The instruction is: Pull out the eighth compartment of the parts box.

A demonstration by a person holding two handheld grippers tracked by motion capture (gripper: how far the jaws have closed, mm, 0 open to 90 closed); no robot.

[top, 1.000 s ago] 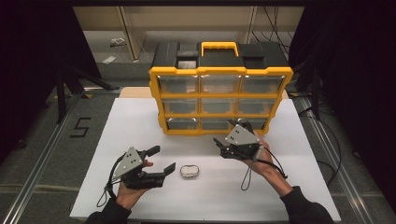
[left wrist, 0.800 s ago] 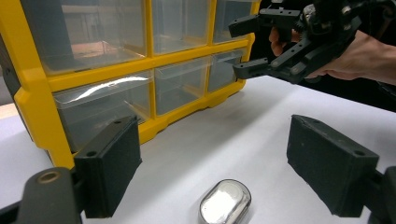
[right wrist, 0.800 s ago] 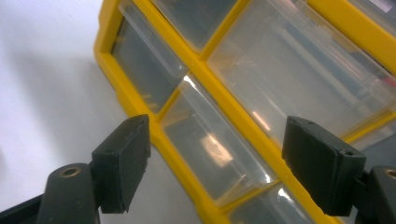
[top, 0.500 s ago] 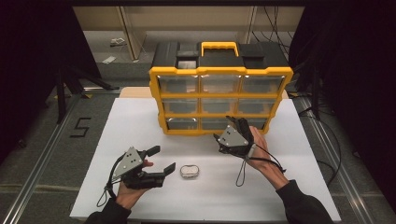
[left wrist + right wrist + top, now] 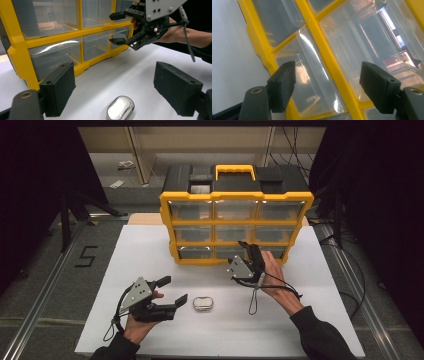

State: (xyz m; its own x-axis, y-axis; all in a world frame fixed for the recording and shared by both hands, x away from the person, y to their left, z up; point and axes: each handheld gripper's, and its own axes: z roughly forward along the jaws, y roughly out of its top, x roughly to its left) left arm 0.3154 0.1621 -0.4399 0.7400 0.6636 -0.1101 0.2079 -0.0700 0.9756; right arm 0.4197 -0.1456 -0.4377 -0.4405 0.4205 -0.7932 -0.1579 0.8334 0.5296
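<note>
Reaching toward the yellow drawer organizer point(image 5: 235, 227) with the right gripper point(image 5: 248, 251), jaws spread wide and holding nothing, tips just short of the bottom row of clear drawers, about at the middle one point(image 5: 235, 252). In the right gripper view, yellow divider point(image 5: 332, 62) sits between the two pads, clear drawer fronts on either side, so exact target drawer hard to call. Left gripper point(image 5: 172, 292) near the front left part of the desk point(image 5: 150, 255), jaws also wide, empty, pointing right at the small metal tin point(image 5: 202, 303). Tin lies on the white surface just beyond the left jaw tips, well apart from the organizer, front of centre. Long axis of the tin runs roughly left-right across the desk in the high view; in the left gripper view tin point(image 5: 120, 109) sits low between the pads, slightly closer to the left pad point(image 5: 58, 91). Left hand clearly nearer the tin; right hand nearer the drawers. Tin looks: rounded oblong, shiny silver lid, low profile, closed. Organizer: three-by-three clear drawers, all appear shut, black top with yellow handle point(image 5: 232, 171).
</note>
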